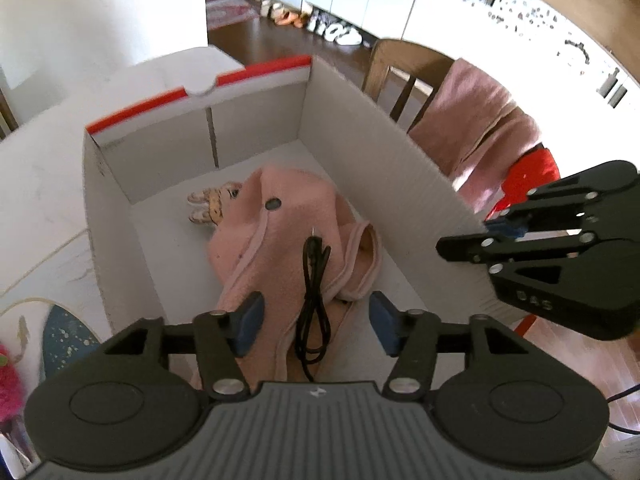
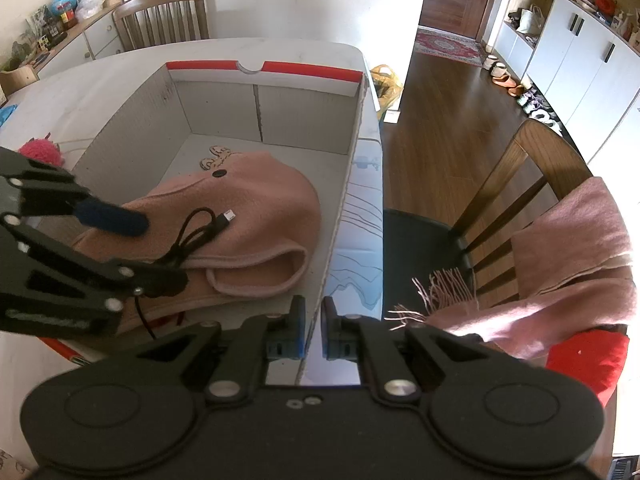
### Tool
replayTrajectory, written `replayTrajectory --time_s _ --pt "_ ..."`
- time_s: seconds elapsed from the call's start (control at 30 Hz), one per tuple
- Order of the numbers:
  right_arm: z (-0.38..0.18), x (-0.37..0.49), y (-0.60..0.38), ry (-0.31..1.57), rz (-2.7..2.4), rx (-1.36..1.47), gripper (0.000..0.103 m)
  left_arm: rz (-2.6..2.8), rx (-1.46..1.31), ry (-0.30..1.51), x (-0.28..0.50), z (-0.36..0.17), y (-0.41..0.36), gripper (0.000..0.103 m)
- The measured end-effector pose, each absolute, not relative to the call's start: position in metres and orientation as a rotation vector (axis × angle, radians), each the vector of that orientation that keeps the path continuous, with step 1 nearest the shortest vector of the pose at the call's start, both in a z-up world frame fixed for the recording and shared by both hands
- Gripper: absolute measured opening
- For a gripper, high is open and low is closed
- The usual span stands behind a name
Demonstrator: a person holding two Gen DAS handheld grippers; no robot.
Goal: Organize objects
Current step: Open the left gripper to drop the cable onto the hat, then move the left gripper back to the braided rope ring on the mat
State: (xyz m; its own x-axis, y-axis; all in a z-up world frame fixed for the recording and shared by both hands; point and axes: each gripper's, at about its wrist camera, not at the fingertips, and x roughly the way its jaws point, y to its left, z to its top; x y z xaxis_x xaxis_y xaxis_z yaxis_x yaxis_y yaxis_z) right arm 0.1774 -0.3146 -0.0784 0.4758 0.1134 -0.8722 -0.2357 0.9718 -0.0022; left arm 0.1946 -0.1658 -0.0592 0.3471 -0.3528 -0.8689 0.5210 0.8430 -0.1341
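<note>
Left gripper half open over coiled black USB cable lying free on pink fleece hat mid-frame inside white cardboard box; right gripper pinching box's wall; risk: snagging cable on withdrawal.

We see the R gripper pinching the box wall. Inside, a black cable lies on a pink hat; L gripper hangs over it.
</note>
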Motion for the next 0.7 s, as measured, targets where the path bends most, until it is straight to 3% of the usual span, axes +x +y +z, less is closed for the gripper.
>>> replayTrajectory --time_s 0.7 --pt "-0.079 0.176 -0.314 1.055 0.212 -0.135 0.006 -0.358 0.019 0.917 0.148 -0.007 -0.072 0.061"
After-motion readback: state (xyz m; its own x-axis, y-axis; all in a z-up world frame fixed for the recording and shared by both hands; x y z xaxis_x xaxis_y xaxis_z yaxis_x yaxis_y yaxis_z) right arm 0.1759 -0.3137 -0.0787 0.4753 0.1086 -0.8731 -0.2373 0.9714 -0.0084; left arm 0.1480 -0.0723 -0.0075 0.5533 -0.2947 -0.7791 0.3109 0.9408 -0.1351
